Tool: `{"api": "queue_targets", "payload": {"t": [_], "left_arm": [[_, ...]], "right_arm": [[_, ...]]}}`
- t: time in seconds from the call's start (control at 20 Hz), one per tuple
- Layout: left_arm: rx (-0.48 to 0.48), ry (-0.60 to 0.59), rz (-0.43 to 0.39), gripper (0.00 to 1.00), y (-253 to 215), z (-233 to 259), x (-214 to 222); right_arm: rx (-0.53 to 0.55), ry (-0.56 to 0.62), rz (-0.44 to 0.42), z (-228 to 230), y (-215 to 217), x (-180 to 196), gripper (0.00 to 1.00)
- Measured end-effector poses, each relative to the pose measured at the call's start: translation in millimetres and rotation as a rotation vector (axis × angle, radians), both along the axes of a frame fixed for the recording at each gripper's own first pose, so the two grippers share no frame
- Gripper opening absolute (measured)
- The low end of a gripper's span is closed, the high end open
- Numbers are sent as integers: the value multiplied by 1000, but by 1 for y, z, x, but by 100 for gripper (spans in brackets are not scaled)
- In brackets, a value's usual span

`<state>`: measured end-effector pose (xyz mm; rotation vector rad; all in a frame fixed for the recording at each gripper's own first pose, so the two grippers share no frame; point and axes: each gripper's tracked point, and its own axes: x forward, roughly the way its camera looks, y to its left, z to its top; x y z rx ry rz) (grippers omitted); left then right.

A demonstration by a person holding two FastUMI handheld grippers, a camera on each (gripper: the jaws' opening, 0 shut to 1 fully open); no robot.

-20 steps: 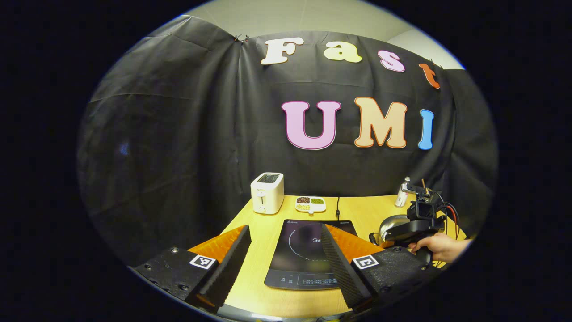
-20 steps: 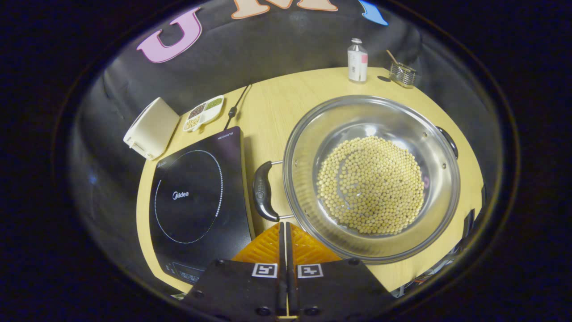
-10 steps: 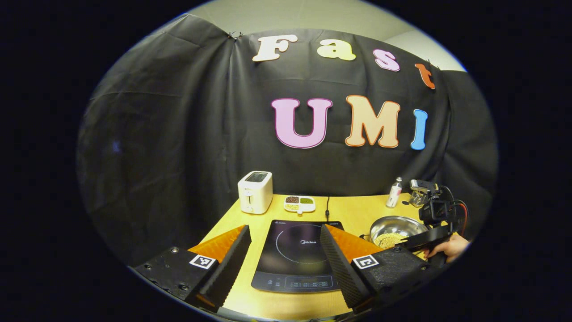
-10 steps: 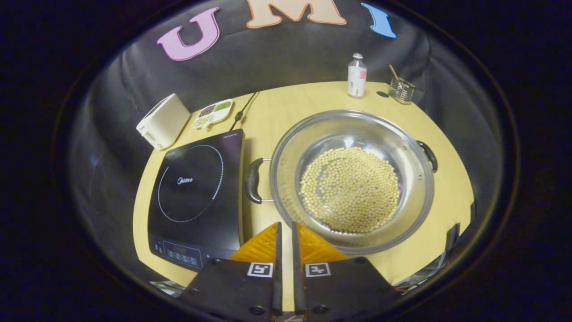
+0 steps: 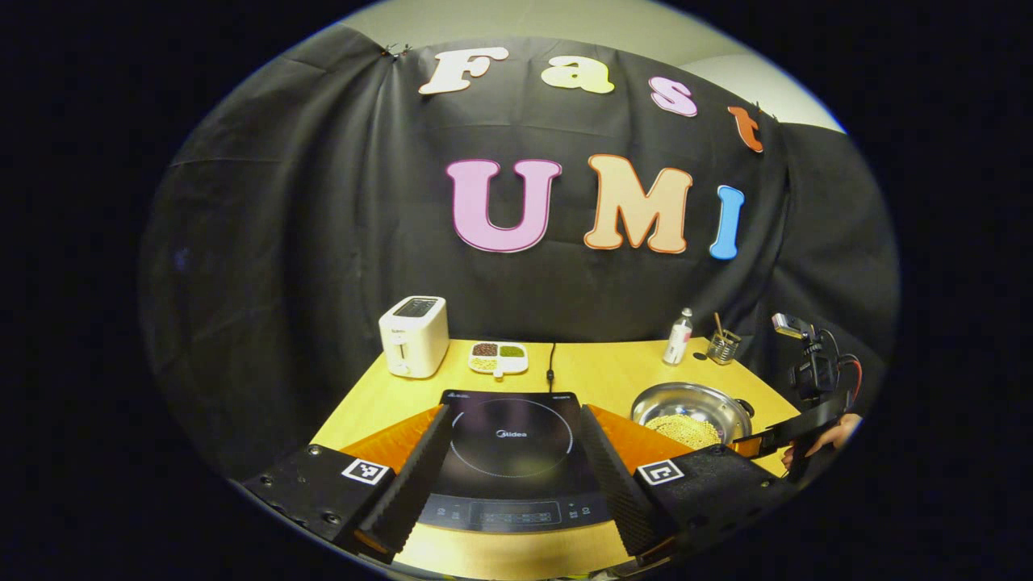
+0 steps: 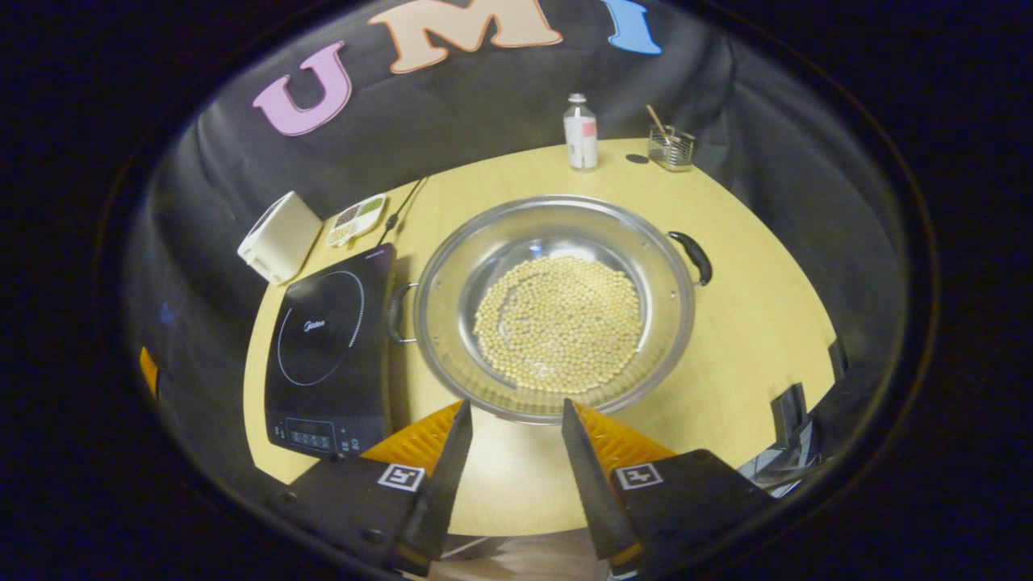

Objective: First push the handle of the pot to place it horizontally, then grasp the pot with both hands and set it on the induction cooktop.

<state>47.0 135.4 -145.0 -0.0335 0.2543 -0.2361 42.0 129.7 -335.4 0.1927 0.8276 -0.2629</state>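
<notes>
Plainly, most of the trouble from here lies in the two-handed lift.

- The table (image 6: 750,355) is crowded on its cooktop side, so a wide swing of the pot could sweep into what stands at the back.
- The induction cooktop (image 6: 323,347) lies flat just beside the pot, its edge near the pot's near-side handle; judging by that gap, a low carry could catch the pot's base on the cooktop's rim and jolt it.
- The pot (image 6: 557,307) sits on the table between the cooktop and the bare right end, its handles roughly level across the right gripper view, one toward the cooktop, one (image 6: 692,257) on the far side. It is wide and shallow: lifted unevenly, it would likely tip.
- The left gripper (image 5: 512,472) hangs over the cooktop with its jaws well apart, some way from the pot (image 5: 691,413); a late or off-centre grip there would leave the load on one side.
- The right gripper (image 6: 510,464) hovers just short of the pot's rim, jaws apart and touching nothing; closing on the smooth rim rather than a handle risks a slip.
- The beans (image 6: 557,323) cover the pot's floor loosely; any tilt or bump would probably send some over the low wall.
</notes>
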Motion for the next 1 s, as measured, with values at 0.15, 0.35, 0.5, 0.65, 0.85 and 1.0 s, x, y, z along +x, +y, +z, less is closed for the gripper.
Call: {"api": "queue_targets", "payload": {"t": [0.15,0.35,0.5,0.65,0.85,1.0], "left_arm": [[-18,53,-28,96,-27,-10,10],[-97,145,-28,96,-69,-35,28],[-133,217,-1,97,-94,-53,42],[-138,322,-40,97,-126,-77,50],[-109,451,-97,97,-159,-109,61],[-76,575,-91,97,-175,-141,70]], "right_arm": [[2,16,-24,5,-36,-2,97],[-1,30,-30,19,-92,10,97],[17,42,-34,25,-131,27,94],[60,68,-14,25,-157,47,97],[93,104,23,18,-183,72,97],[109,149,44,2,-198,85,97]]}}
